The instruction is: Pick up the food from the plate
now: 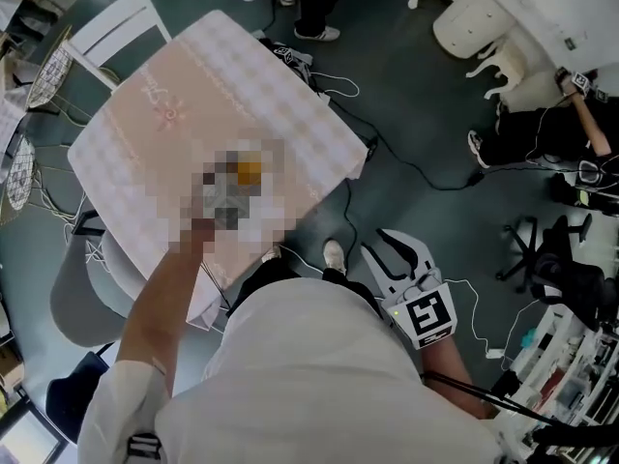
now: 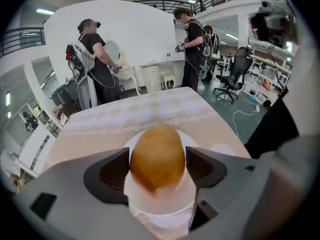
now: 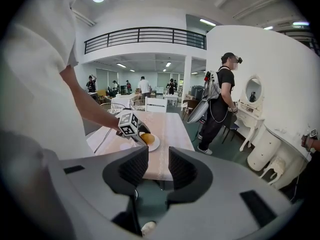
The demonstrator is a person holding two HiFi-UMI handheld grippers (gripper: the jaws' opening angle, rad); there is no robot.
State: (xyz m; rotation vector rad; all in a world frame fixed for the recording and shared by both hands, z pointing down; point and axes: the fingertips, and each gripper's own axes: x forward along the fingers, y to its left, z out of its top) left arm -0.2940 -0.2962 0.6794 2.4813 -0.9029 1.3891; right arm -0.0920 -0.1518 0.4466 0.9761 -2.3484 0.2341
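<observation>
A golden-brown oval piece of food [image 2: 157, 156] lies on a small white plate [image 2: 160, 206] on the table with the pink checked cloth [image 1: 164, 114]. My left gripper [image 2: 157, 168] is down at the plate with its jaws wide on either side of the food; a sliver of gap shows on the right, so they are open. The right gripper view shows that left gripper [image 3: 141, 137] reaching onto the plate [image 3: 154, 145] beside the food [image 3: 147, 138]. My right gripper [image 3: 158, 169] hangs off the table near my hip [image 1: 382, 249], its jaws a little apart with nothing between them.
A white chair [image 1: 116, 27] stands at the table's far side. Cables [image 1: 416, 172] run over the dark floor. Two people [image 2: 95, 59] [image 2: 192, 44] stand beyond the table, another [image 3: 222, 99] by a white dressing table [image 3: 250, 116]. An office chair [image 1: 542, 249] stands at the right.
</observation>
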